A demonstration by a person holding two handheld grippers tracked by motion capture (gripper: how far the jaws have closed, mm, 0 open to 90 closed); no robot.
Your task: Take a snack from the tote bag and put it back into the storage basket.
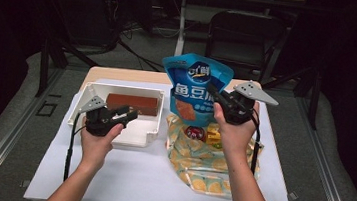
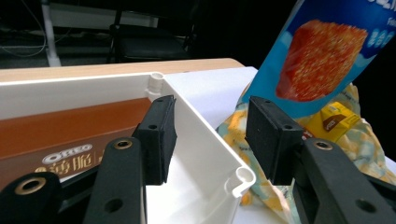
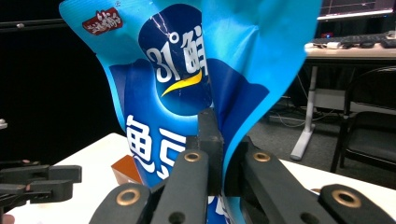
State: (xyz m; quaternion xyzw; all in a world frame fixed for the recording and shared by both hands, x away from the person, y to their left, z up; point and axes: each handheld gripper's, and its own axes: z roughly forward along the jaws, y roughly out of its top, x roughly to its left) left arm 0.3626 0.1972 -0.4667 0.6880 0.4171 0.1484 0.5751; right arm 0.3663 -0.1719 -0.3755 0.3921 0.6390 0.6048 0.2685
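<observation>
Patterned cloth bag (image 1: 210,164), perhaps with snacks; black chair (image 1: 243,37) behind.

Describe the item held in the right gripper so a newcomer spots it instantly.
On the white table, look right of the white bin, above the yellow patterned cloth. The blue snack pouch hangs pinched in the right gripper, the only item lifted off the table.

A black chair (image 1: 246,37) stands on grey floor (image 1: 156,53) in darkness.

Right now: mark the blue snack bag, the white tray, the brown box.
blue snack bag (image 1: 196,77), high view, upper front panel.
white tray (image 1: 132,137), high view, near wall.
brown box (image 1: 132,101), high view, top face.
</observation>
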